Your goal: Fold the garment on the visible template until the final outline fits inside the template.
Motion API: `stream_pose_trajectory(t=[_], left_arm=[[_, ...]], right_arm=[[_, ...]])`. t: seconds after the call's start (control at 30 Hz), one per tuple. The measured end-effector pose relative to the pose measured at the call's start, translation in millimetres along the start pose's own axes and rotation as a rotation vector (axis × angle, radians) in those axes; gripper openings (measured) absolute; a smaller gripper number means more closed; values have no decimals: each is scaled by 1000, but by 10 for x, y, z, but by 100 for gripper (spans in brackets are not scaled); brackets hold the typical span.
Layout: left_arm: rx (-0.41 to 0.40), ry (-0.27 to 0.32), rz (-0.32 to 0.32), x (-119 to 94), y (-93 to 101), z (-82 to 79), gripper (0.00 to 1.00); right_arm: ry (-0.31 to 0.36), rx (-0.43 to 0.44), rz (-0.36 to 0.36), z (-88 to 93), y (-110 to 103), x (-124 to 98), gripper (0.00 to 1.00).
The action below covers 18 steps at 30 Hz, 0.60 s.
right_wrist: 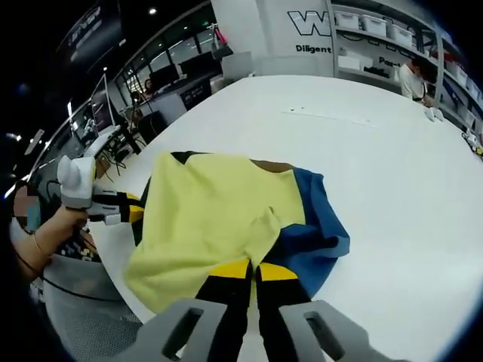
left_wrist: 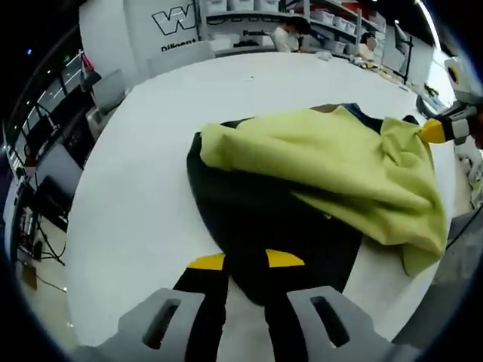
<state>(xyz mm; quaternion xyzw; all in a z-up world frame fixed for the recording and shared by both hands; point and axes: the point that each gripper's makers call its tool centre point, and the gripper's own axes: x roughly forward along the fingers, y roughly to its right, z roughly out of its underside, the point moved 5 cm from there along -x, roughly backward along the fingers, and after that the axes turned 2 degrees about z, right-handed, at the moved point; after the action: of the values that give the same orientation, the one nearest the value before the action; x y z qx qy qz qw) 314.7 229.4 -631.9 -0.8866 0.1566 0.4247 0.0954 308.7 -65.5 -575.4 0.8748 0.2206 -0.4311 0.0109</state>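
**Mid-fold: both grippers at the garment, yellow half coming over**

Left gripper (left_wrist: 245, 262): jaws w/ yellow tips sit close together over the dark panel of the garment (left_wrist: 324, 162), near its edge closest to us. A thin strip of dark shows between the tips; we can't tell whether they pinch cloth or just rest on it. In the right gripper view that same tool shows at the far left, a hand (right_wrist: 56, 226) wrapped round its body, tip at the yellow edge.

Right gripper (right_wrist: 253, 269): jaws nearly closed, tips meeting at the garment (right_wrist: 226, 219) where yellow, black and blue come together. Looks clamped on cloth, but the contact is hidden, so we can't say for sure. In the left gripper view its yellow tip touches the bunched yellow corner at far right.

Garment lies on the white table (left_wrist: 143, 204), yellow layer draped loosely over the dark part, blue peeking out beyond. No separate template outline that we can make out.

To do this step well, our judgement: keep both corners level, pull yellow layer taut before laying it down, since slack folds near the right tool would leave a bulge. Lower slowly, align edges, then let go.

Pose: both tools low, angled down toward table, approx. facing each other across the cloth.
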Motion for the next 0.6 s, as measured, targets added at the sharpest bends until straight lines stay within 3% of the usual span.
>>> stream_pose_trajectory(t=[0.27, 0.37, 0.6], left_arm=[[7, 5, 18, -25, -66, -59, 5], [13, 6, -2, -60, -201, -97, 4], [45, 6, -82, -158, -725, -226, 4]], right_arm=[[2, 2, 11, 4, 34, 2, 0], [3, 10, 31, 12, 115, -22, 0], [10, 39, 62, -14, 239, -52, 0]])
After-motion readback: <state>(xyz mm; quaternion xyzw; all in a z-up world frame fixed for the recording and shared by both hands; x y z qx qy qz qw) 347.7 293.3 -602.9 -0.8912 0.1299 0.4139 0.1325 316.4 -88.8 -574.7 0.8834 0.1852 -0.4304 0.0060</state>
